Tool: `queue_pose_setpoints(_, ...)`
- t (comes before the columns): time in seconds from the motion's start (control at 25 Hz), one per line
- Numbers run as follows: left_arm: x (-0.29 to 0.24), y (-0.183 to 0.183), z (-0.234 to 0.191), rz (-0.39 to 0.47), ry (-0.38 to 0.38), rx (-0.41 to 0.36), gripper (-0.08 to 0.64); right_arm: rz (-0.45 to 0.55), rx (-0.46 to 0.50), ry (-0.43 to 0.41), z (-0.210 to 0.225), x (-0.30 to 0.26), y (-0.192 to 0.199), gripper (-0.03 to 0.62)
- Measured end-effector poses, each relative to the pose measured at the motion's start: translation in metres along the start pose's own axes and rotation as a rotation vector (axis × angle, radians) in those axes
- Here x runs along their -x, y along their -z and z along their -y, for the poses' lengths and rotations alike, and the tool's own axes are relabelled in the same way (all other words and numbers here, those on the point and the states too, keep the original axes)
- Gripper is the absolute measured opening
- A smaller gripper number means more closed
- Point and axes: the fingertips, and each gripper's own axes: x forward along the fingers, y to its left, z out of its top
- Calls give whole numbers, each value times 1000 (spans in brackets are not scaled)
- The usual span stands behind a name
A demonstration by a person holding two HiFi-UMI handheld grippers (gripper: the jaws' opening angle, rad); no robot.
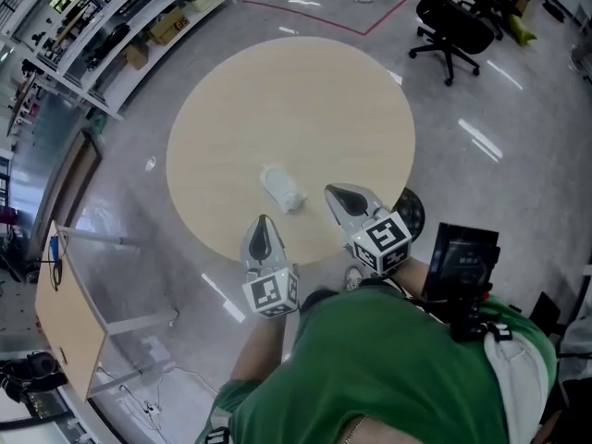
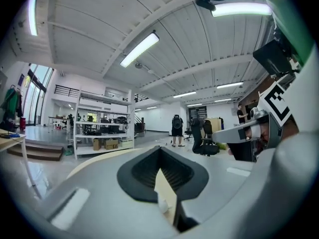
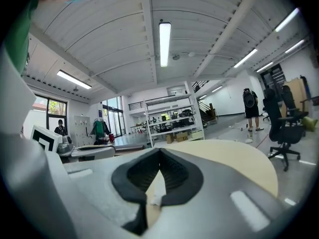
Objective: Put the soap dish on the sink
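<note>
Your soap dish (image 1: 282, 190) lies on the round table (image 1: 231, 109). It is a small, pale, see-through thing. It sits near the edge of the table that is close to you.

Your left gripper (image 1: 264, 232) is just below the soap dish in the head view. Your right gripper (image 1: 347, 202) is just to the right of the dish. The dish lies between the two tips and a little past them. Neither gripper has hold of it.

Look at the left gripper view. The two jaws of the left gripper (image 2: 159, 152) are pressed together at the tips. Nothing is pinched between them. Through the small gap lower down you see only the light table top.

The right gripper view shows the same. The jaws of the right gripper (image 3: 159, 153) meet at the tips and pinch nothing. The table (image 3: 239, 158) spreads out in front of them.

Both grippers point out flat across the room, not down at the table.

Past the table there is a black chair (image 1: 451, 28) on wheels. White shelves (image 1: 120, 17) with boxes stand at the far left. A person (image 2: 177, 126) with a dark backpack stands far off on the shiny floor (image 1: 518, 137). You wear a green shirt (image 1: 388, 368).
</note>
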Motion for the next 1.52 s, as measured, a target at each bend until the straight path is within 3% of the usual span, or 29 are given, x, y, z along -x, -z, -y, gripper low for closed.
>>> queue_pose_setpoints(0.32, 17, -19, 4, 46, 81, 27, 5, 25, 11, 27, -25, 18, -6, 2)
queue_pose_setpoints(0.6, 50, -21, -16, 48, 122, 61, 5, 17, 23, 41, -73, 26, -1, 2)
queue_pose_setpoints(1.52, 68, -18, -16, 48, 141, 96, 5, 0, 59, 67, -91, 35, 0, 2)
